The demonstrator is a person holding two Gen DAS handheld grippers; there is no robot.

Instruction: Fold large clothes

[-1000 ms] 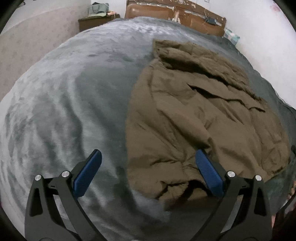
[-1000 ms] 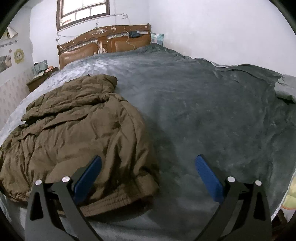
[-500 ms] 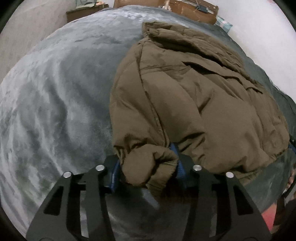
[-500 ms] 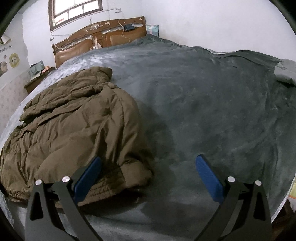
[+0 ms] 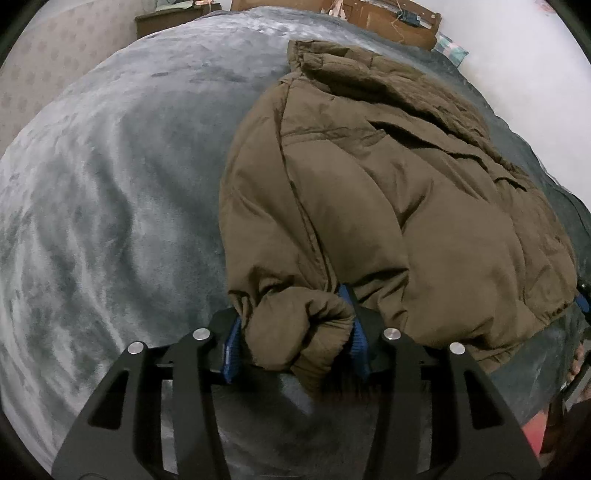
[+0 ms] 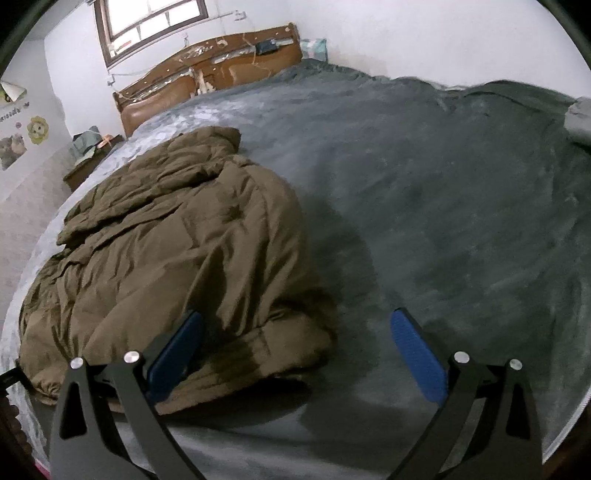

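A puffy olive-brown jacket (image 5: 388,192) lies crumpled on a grey plush bedspread (image 5: 110,206). My left gripper (image 5: 295,328) is shut on a bunched corner of the jacket's hem, the blue pads pressing it from both sides. In the right wrist view the same jacket (image 6: 177,251) spreads across the left half of the bed. My right gripper (image 6: 295,343) stands open over the jacket's near right hem corner; its left pad hovers above the fabric and its right pad is over the bare bedspread (image 6: 461,206).
A wooden headboard (image 6: 207,81) runs along the far wall under a window (image 6: 147,18). A bedside table (image 6: 92,158) with clutter stands at the far left. A grey pillow corner (image 6: 580,114) shows at the right edge.
My left gripper went from wide open to shut on the jacket's hem corner, and that corner now sits bunched and lifted. My right gripper dipped closer to the other hem corner, still open.
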